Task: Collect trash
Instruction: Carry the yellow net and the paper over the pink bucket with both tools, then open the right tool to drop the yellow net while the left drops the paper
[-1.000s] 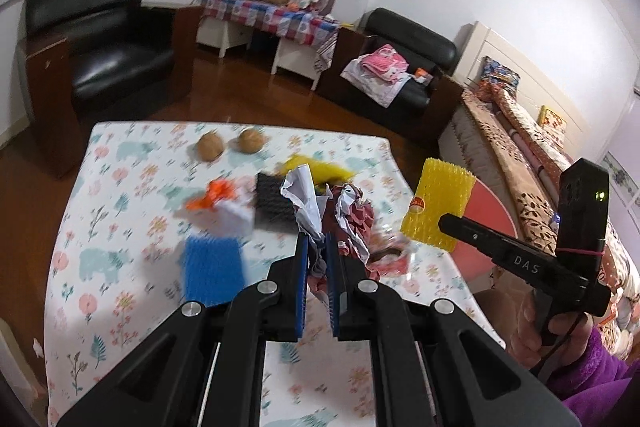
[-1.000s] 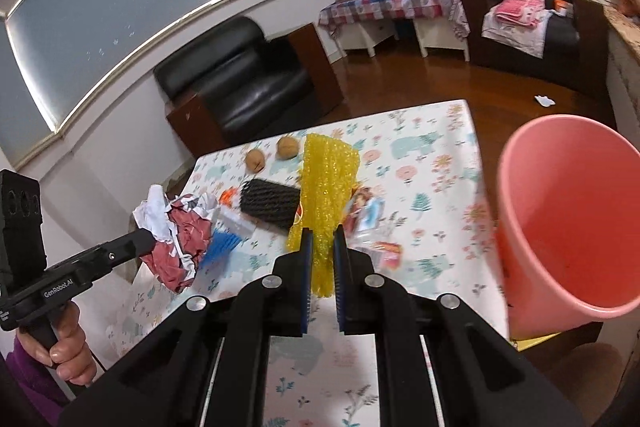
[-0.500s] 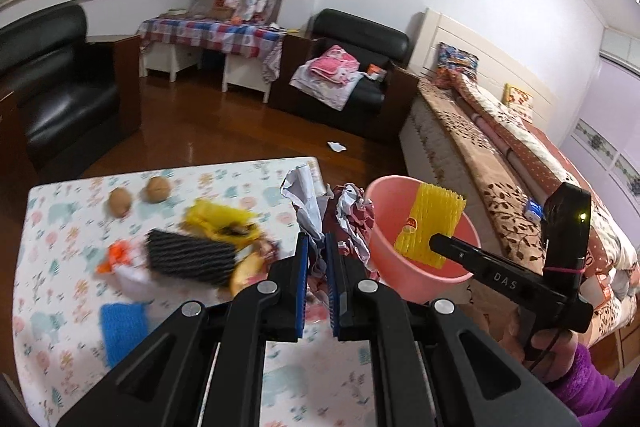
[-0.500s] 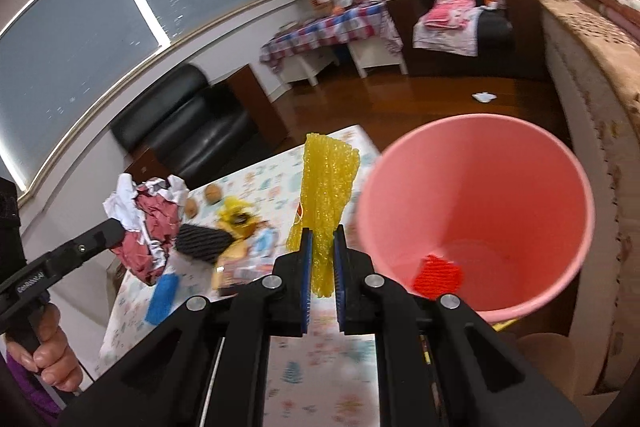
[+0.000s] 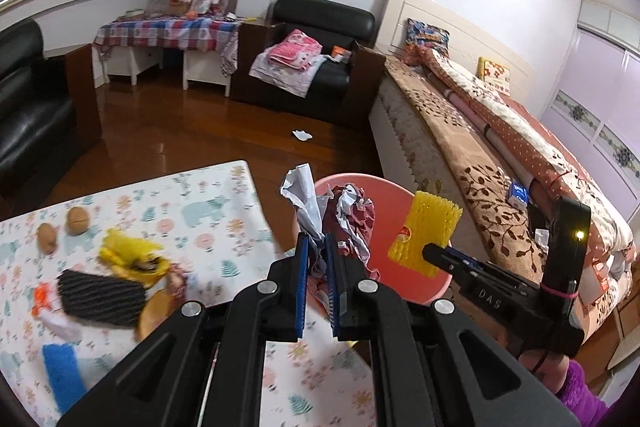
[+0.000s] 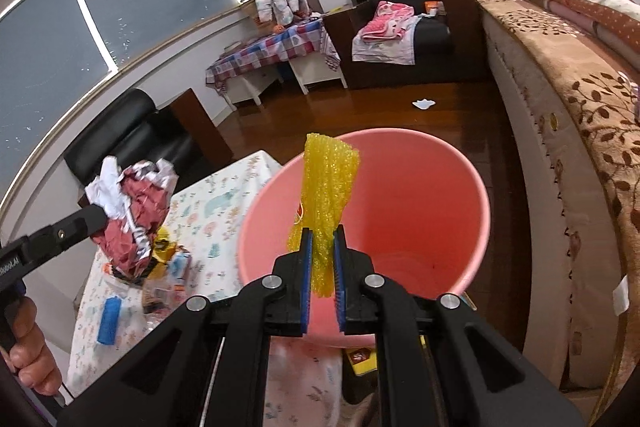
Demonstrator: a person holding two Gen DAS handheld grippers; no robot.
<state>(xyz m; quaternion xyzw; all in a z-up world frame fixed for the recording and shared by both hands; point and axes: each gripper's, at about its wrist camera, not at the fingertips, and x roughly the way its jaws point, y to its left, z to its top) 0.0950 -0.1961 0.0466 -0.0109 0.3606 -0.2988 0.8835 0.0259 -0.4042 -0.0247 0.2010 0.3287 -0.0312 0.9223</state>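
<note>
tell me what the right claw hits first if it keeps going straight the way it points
Most likely the inside of the pink bin: the right claw, shut on the yellow foam net, points into its open mouth. Nothing else shows in that line, though depth is unclear.

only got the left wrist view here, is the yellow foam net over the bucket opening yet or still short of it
Observer: Right wrist view shows the yellow foam net in front of the pink bucket mouth, clamped in the right tool.
Operator: anything in the bucket i cant see
Observer: The visible inner wall and bottom look bare; the tool hides part of it.
Operator: and my crumpled paper
Observer: The crumpled paper hangs over the table edge, left of the rim, not over the opening.
</note>
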